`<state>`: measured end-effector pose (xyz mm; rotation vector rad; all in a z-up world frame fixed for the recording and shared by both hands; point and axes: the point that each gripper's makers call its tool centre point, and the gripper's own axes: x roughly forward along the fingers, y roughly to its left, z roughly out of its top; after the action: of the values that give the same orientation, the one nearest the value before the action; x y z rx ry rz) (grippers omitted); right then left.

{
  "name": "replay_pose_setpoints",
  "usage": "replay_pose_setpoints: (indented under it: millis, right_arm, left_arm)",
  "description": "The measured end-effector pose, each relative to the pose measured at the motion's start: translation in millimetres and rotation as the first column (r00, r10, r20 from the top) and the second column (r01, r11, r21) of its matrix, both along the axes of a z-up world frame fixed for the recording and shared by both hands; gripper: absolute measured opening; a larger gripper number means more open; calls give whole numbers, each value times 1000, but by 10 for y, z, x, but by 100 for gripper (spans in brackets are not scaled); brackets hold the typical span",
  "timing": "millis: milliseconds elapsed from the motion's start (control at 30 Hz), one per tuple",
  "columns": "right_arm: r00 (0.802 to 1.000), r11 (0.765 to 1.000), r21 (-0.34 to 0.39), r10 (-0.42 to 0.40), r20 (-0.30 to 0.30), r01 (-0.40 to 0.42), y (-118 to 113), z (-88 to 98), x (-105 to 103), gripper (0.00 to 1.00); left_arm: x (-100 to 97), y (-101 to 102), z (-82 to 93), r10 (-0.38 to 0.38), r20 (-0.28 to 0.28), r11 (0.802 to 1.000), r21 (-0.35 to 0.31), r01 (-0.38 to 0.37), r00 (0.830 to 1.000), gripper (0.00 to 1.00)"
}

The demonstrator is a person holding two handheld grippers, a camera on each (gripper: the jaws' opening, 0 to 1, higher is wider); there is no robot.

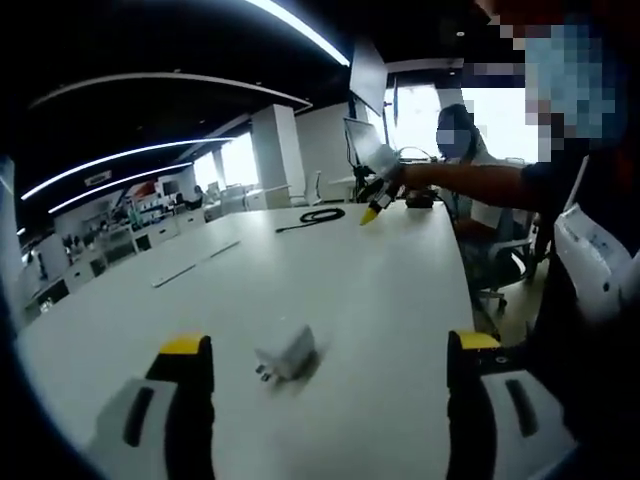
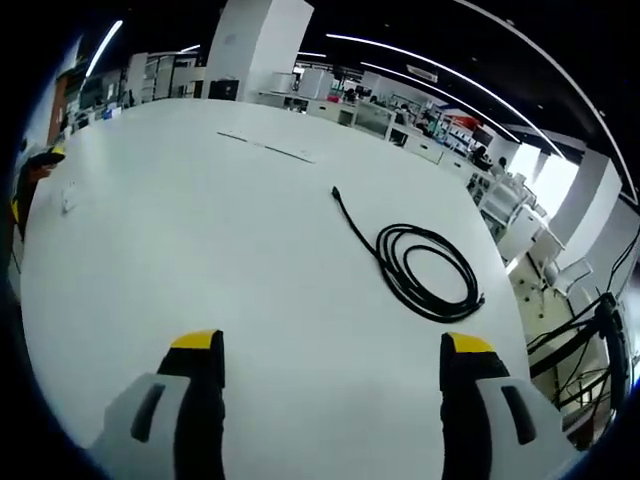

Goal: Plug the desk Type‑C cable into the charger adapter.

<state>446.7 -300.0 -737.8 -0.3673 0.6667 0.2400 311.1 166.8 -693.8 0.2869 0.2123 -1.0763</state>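
Left gripper view: the left gripper (image 1: 330, 350) was seen at the bottom of the frame, jaws set wide apart, nothing between them, yellow tips hovering over the white table (image 1: 330, 260). The charger adapter (image 1: 288, 355) was found lying on the table just above the gap between the jaws, lower centre, tilted, prongs pointed lower left; detail was blurred and its port could not be made out. The coiled cable (image 1: 318, 216) was seen far off, upper centre, small and dark, well apart from the adapter. Just right of it the right gripper (image 1: 374, 208) was seen coming in from the upper right, held on a person's outstretched arm (image 1: 470, 182); its yellow tip was visible but its jaw spacing could not be told from this view. The person's body was cut off at the right edge.

Right gripper view: the right gripper (image 2: 330, 360) was shown at the bottom, jaws spread apart and empty above the table (image 2: 200, 250). The Type-C cable (image 2: 425, 270) was seen right of centre, black, looped in a coil with one straight end running to the upper left; the plug end was too small to be read. The adapter (image 2: 68, 198) was barely made out as a pale speck at the left edge, with the left gripper (image 2: 22, 185) partly cut off beside it.
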Motion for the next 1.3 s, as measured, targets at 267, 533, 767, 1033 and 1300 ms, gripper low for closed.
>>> replay_pose_setpoints:
  millis: [267,533,767,1033,1300]
  right_arm:
    - [1000,1000,21,-1,0,1,-88,10,233,85]
    - [1000,1000,28,1,-8,-1,-124,-16,409,80]
    - [1000,999,43,4,-29,-2,-148,-60,509,78]
    - [999,997,82,14,-41,-11,-185,-63,639,71]
    - [998,994,113,18,-54,-12,-206,-113,734,66]
  left_arm:
    - [1,-31,47,3,2,1000,-9,-3,1000,97]
    - [37,-16,50,11,-1,1000,-7,-11,1000,97]
    - [52,-22,52,12,-5,1000,-12,-12,1000,97]
    - [48,-34,42,13,-9,1000,-16,-13,1000,96]
    - [39,-44,31,22,-12,999,-23,-22,1000,97]
